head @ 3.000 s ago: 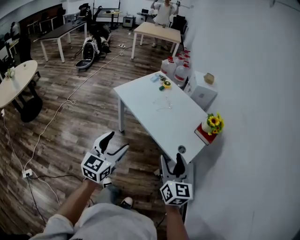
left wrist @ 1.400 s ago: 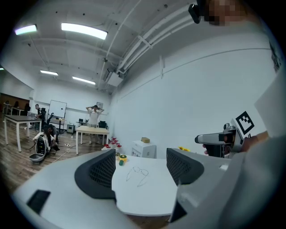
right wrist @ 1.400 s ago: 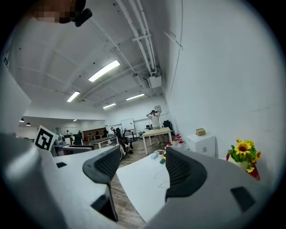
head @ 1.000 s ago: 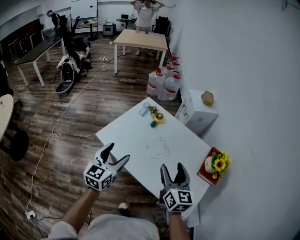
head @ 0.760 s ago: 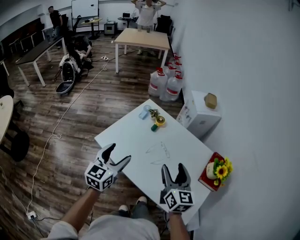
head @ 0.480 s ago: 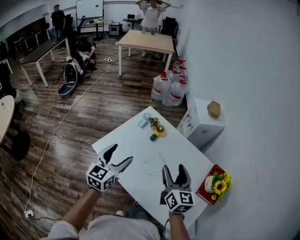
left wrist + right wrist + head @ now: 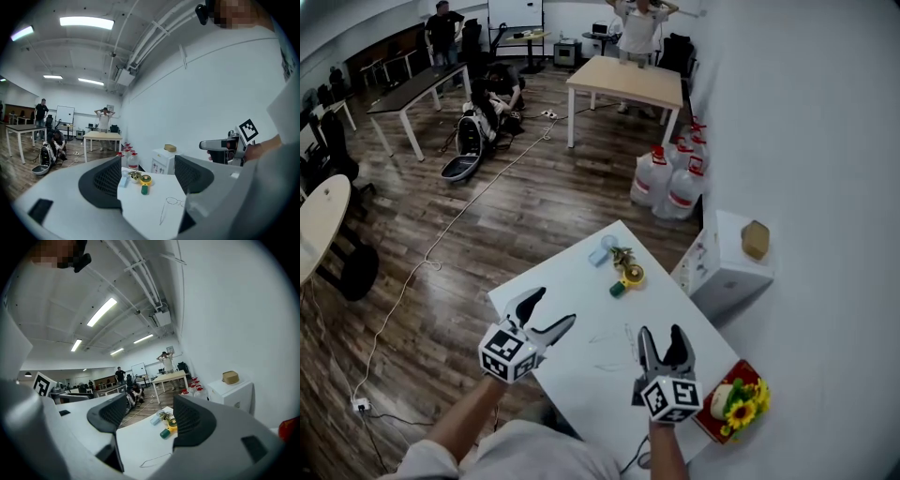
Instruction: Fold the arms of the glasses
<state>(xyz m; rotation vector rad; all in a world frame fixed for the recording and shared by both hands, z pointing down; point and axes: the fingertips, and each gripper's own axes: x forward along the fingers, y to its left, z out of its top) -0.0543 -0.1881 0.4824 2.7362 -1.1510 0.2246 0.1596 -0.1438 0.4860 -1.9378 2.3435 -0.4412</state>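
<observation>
Thin wire-rimmed glasses (image 7: 619,339) lie on the white table (image 7: 572,300), arms spread out. In the left gripper view the glasses (image 7: 172,202) rest just right of centre, one arm pointing toward me. In the right gripper view only their near rim (image 7: 154,459) peeks out low between the jaws. My left gripper (image 7: 551,309) hovers open above the table's near left edge, left of the glasses. My right gripper (image 7: 662,334) is open just right of them. Neither touches them, and the left gripper (image 7: 147,176) and right gripper (image 7: 149,416) each hold nothing.
A yellow tape roll (image 7: 630,275), a green item (image 7: 617,289), a blue cup (image 7: 600,255) and a small plant (image 7: 622,253) sit at the table's far end. Sunflowers (image 7: 741,398) stand at its right corner. A white cabinet (image 7: 731,267) and water jugs (image 7: 670,183) line the wall.
I have walked up to the white table, so both grippers now hang over its near part beside the glasses. Both stayed open and the glasses have not moved on the table.
</observation>
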